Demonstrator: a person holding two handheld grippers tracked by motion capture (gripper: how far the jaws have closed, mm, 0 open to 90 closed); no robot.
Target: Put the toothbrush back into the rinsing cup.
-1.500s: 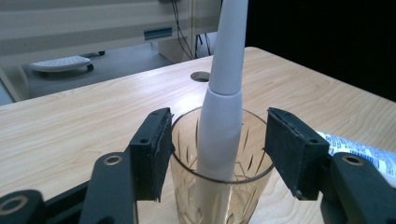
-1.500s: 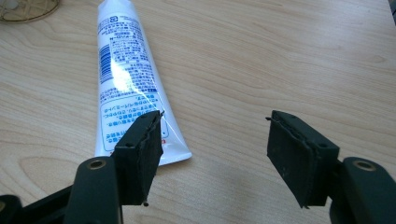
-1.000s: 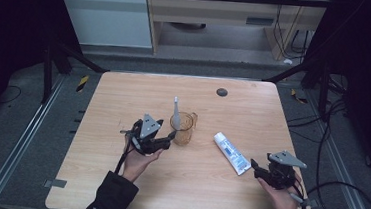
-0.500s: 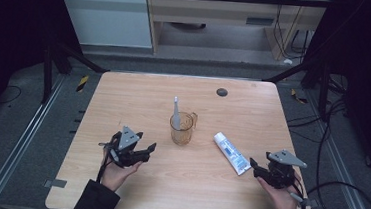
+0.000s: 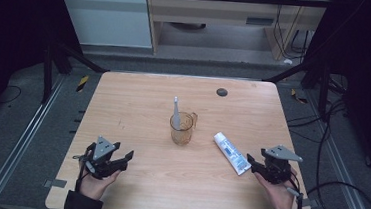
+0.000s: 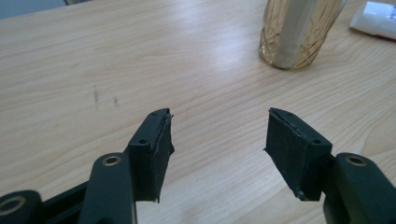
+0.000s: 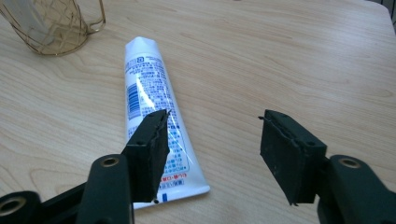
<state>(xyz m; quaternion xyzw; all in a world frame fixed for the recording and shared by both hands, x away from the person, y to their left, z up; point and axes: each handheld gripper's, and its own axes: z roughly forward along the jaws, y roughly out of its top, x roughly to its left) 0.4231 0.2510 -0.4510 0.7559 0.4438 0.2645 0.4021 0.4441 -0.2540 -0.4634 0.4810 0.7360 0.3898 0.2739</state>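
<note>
The tube (image 5: 231, 153) lies flat on the table (image 5: 139, 93), right of centre, its crimped end toward the right gripper and its cap end pointing back toward the cup.

At the left, near the front edge, the left gripper (image 5: 119, 158) rests in a hand (image 5: 93, 183), well apart from the cup and from the tube. In the left gripper view its jaws stand wide with only bare wood between them; they have just been closing a little, and nothing is held. The base of the cup shows at the top of that view, with a white corner of the tube beside it.

In the middle stands the cup (image 5: 182, 128), an amber glass one with a handle on its right side. A toothbrush (image 5: 176, 112) stands in it, leaning slightly, its top rising above the rim.

At the right, the right gripper (image 5: 252, 162) sits in the other hand (image 5: 278, 193), just beside the tube's near end. In the right gripper view (image 7: 212, 133) the tube (image 7: 152, 100) lies under the left jaw and runs away toward the cup (image 7: 56, 23). The jaws are parted and have just been closing, with bare wood between them; the pads do not press on the tube.
</note>
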